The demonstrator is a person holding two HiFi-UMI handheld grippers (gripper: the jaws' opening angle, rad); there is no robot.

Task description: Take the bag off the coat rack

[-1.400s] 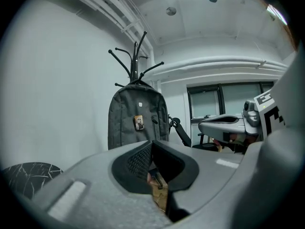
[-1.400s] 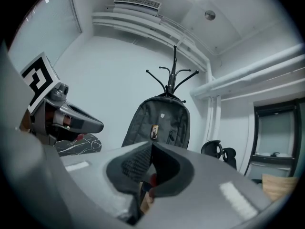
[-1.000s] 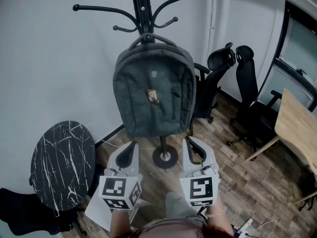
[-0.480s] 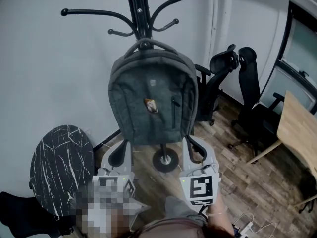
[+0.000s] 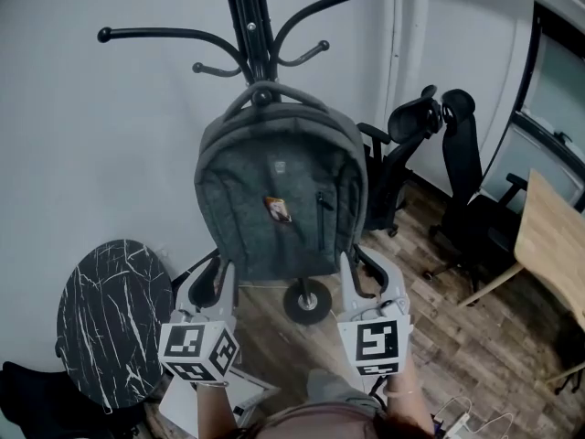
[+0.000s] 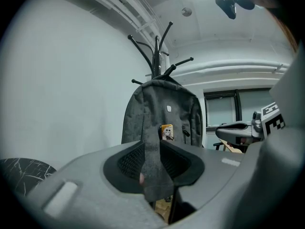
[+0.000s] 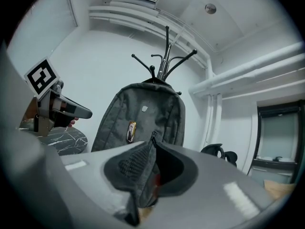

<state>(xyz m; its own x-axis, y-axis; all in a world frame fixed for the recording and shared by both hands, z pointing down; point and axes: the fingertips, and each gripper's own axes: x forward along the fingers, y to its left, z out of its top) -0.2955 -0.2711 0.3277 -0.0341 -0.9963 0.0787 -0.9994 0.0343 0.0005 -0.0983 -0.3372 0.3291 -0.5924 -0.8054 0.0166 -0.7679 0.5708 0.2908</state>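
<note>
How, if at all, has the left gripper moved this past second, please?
Yes: the left gripper has advanced farther past the rack base, toward the backpack; its jaws have just been opening, empty.

the head camera looks steeply down on the bag (image 5: 279,199) and coat rack (image 5: 245,7). cameras on the left gripper (image 5: 215,273) and right gripper (image 5: 366,273) look level along their jaws, close to the bag, which all three views share.
</note>
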